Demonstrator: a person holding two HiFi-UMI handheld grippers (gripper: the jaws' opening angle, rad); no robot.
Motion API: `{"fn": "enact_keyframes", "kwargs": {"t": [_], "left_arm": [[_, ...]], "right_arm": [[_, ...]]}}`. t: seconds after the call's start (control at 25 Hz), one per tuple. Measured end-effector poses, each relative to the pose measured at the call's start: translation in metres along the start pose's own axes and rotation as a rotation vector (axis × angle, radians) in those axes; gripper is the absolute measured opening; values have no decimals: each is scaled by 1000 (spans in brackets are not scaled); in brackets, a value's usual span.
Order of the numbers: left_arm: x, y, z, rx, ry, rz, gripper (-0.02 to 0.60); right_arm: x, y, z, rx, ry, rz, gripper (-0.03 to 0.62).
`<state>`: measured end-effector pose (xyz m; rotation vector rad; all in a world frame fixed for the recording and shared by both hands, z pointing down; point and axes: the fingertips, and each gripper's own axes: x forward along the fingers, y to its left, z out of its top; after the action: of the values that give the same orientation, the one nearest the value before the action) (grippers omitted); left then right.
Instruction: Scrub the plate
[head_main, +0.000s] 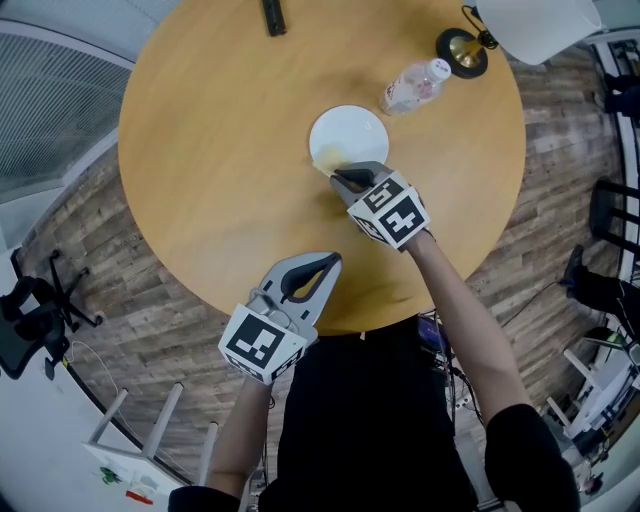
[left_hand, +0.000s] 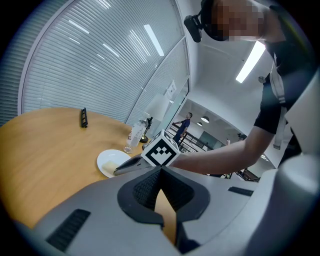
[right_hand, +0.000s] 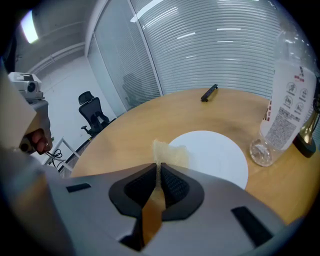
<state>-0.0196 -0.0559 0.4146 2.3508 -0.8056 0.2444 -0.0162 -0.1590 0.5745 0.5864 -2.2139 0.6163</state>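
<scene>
A white plate (head_main: 355, 130) lies on the round wooden table (head_main: 210, 150), a little past its middle. A pale yellow sponge (head_main: 328, 158) rests on the plate's near left rim. My right gripper (head_main: 338, 178) is shut on that sponge; in the right gripper view the sponge (right_hand: 170, 152) sticks out past the closed jaws (right_hand: 158, 167) over the plate (right_hand: 215, 155). My left gripper (head_main: 333, 262) hovers over the table's near edge, shut and holding nothing. The left gripper view shows its jaws (left_hand: 159, 172) closed, with the plate (left_hand: 106, 160) and the right gripper (left_hand: 120, 171) ahead.
A clear plastic bottle (head_main: 412, 87) lies on its side just right of the plate. A brass lamp base (head_main: 462, 52) stands beyond it at the table's far right. A small black object (head_main: 273, 16) lies at the far edge. Office chairs stand on the floor around.
</scene>
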Motion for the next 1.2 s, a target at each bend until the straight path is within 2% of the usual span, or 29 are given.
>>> {"fn": "enact_keyframes", "kwargs": {"t": [0.4, 1.2], "left_arm": [[-3, 1, 0, -12, 5, 3, 6], [-10, 9, -4, -16, 4, 15, 6]], "right_arm": [[16, 4, 23, -28, -11, 23, 26], [16, -52, 31, -18, 28, -29, 26]]}}
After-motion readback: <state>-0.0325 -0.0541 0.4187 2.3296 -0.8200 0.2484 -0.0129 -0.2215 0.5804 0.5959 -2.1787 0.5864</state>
